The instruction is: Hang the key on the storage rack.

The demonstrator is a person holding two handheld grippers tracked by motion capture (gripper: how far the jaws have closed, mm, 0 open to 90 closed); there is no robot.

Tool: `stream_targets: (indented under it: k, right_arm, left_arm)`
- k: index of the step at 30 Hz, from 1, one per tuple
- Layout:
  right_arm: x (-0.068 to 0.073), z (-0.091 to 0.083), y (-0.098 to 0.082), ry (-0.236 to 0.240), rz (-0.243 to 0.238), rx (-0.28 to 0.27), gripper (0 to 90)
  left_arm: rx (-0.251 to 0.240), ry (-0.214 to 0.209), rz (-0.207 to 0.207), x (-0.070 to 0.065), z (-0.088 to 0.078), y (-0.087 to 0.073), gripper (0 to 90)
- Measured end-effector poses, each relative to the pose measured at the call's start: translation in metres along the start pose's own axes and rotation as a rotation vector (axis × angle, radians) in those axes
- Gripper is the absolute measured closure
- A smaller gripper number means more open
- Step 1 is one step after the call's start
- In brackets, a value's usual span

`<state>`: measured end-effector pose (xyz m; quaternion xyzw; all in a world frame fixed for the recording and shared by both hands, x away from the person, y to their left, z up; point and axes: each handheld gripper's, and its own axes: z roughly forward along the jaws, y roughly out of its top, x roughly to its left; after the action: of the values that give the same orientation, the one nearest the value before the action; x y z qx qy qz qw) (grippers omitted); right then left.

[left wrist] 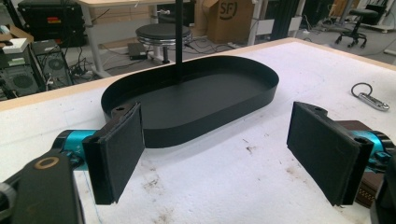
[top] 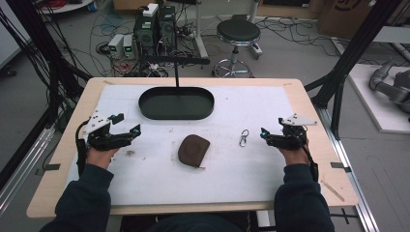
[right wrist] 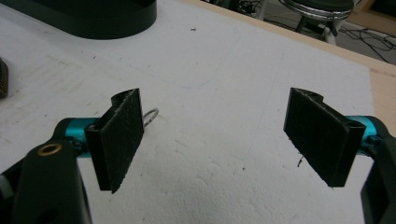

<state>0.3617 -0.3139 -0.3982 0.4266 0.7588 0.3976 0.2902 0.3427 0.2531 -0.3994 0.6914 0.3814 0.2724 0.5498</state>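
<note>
Both my grippers, left (top: 129, 126) and right (top: 265, 134), hover spread wide over white foam; beyond them, the black oval metal tray (top: 176, 114) sits empty.

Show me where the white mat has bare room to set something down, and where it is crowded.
Bare: the near strip between pouch and table front edge, the far right corner beside the tray, and the patch between tray and left gripper. Tighter: mid-mat, where pouch and clip lie, with the right gripper close beside the clip. The tray itself holds nothing.
</note>
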Motion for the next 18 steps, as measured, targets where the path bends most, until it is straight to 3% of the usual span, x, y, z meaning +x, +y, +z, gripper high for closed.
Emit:
stream_targets:
  k: [10, 18]
  right_arm:
    - [0.000, 0.001, -0.001, -0.002, 0.009, -0.003, 20.4]
    - [0.008, 0.002, 0.002, 0.001, -0.019, 0.006, 20.4]
  left_arm:
    - [0.017, 0.004, -0.008, 0.001, 0.003, -0.003, 18.8]
    - [0.019, -0.011, 0.001, 0.000, 0.001, -0.003, 19.5]
